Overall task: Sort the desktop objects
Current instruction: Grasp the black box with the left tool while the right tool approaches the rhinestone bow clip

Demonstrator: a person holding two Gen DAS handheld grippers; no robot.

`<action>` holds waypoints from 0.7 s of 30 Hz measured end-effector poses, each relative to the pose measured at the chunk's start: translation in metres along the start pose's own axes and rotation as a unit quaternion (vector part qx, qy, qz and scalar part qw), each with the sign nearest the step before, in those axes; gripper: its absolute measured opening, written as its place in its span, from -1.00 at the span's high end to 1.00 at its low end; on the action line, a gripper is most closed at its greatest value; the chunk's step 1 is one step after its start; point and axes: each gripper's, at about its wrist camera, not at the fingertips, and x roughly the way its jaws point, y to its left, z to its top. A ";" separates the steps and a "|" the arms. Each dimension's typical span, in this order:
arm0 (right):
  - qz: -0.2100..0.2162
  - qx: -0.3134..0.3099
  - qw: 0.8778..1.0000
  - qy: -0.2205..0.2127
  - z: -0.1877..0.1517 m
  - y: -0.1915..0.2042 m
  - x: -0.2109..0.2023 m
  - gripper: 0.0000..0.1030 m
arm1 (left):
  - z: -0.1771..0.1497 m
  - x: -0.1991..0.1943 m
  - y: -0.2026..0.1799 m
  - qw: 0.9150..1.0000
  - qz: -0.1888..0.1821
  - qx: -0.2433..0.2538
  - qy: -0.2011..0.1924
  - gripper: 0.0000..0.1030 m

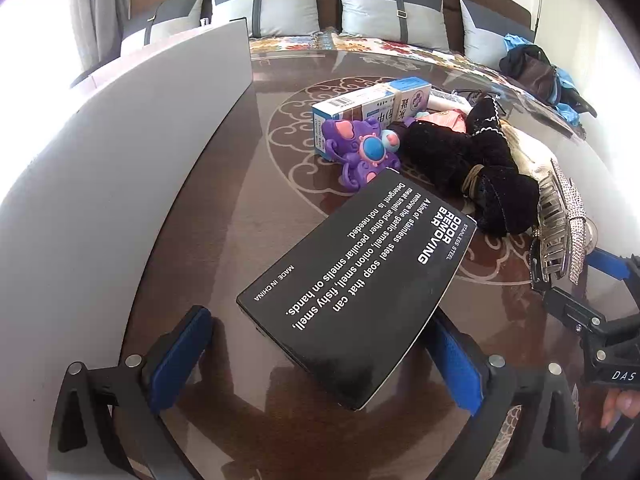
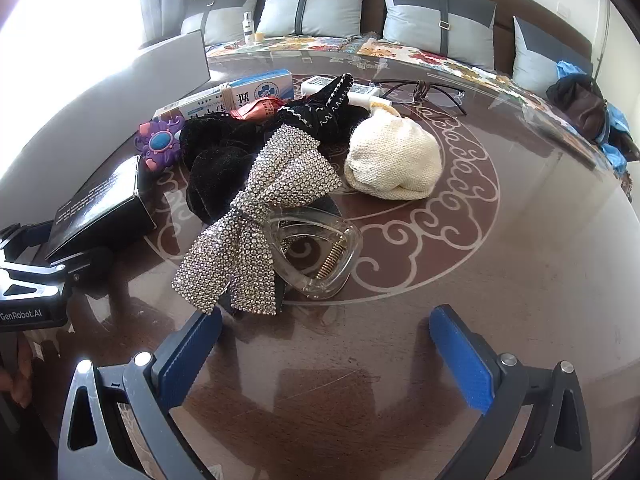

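Two claws, both with jaws apart, gripping nothing.

Left gripper (image 1: 320, 360): black soap box (image 1: 356, 288) sits between its pads, skewed, raised off the table at one end. Risk: closing on the corners may twist it free.

Right gripper (image 2: 326, 356): rhinestone bow hair clip (image 2: 260, 216) just ahead, overlapping the black velvet scrunchie (image 2: 216, 184); lifting may drag it.

Room: bare glass table (image 2: 520, 280) to the right; grey panel (image 1: 120, 160) walls the left.
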 end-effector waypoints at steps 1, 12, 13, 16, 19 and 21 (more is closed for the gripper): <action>0.000 0.000 1.000 0.000 0.000 0.000 0.000 -1.00 | 0.000 0.000 0.000 1.000 0.000 0.000 0.000 -1.00; 0.000 0.000 1.000 0.000 0.000 0.000 0.000 -1.00 | 0.001 0.001 -0.001 1.000 0.002 -0.002 -0.003 -1.00; 0.000 0.000 1.000 0.000 0.000 0.001 0.000 -1.00 | 0.001 0.001 -0.001 1.000 0.002 -0.002 -0.003 -1.00; 0.000 0.000 1.000 0.000 0.000 0.000 0.001 -1.00 | 0.001 0.001 -0.001 1.000 0.002 -0.002 -0.003 -1.00; 0.000 0.000 1.000 0.000 0.000 0.000 0.001 -1.00 | 0.001 0.001 -0.001 1.000 0.002 -0.002 -0.004 -1.00; 0.000 0.000 1.000 0.000 0.000 0.000 0.001 -1.00 | 0.001 0.001 -0.001 1.000 0.002 -0.003 -0.004 -1.00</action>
